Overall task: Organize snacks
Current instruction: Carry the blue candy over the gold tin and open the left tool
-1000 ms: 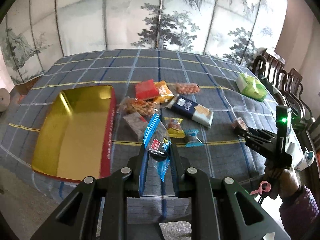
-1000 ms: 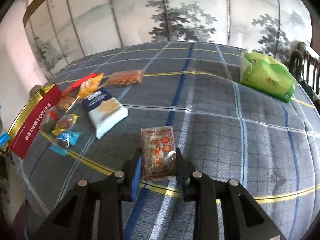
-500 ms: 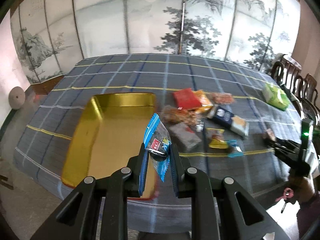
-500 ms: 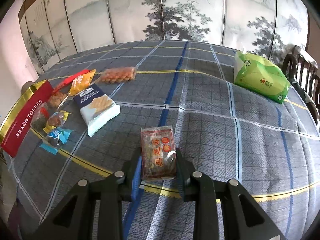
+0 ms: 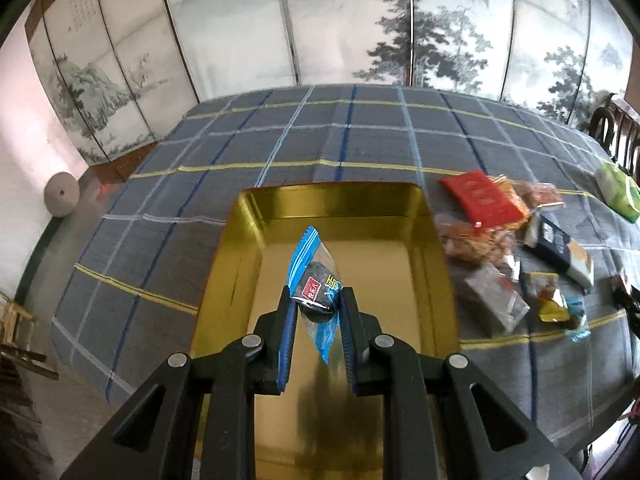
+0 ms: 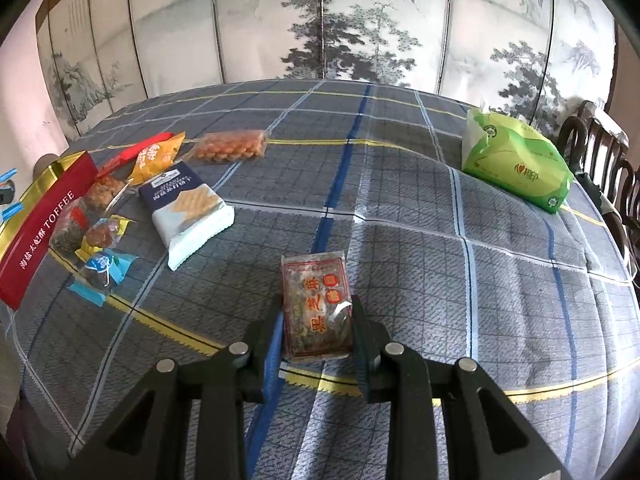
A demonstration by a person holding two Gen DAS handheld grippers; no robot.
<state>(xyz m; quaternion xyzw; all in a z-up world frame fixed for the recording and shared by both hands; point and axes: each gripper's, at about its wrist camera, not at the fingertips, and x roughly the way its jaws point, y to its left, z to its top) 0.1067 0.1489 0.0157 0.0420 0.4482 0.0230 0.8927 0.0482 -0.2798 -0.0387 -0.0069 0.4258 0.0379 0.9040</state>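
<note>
Candy in a blue wrapper is pinched by the closed left gripper, above the gold tin. Brown packet is clamped in the right gripper. Risk: candy is held off-centre; slippage could occur, landing outside the tin.

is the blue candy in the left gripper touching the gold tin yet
Apart. The left wrist view shows the candy pinched between the fingers, hanging above the tin floor.
</note>
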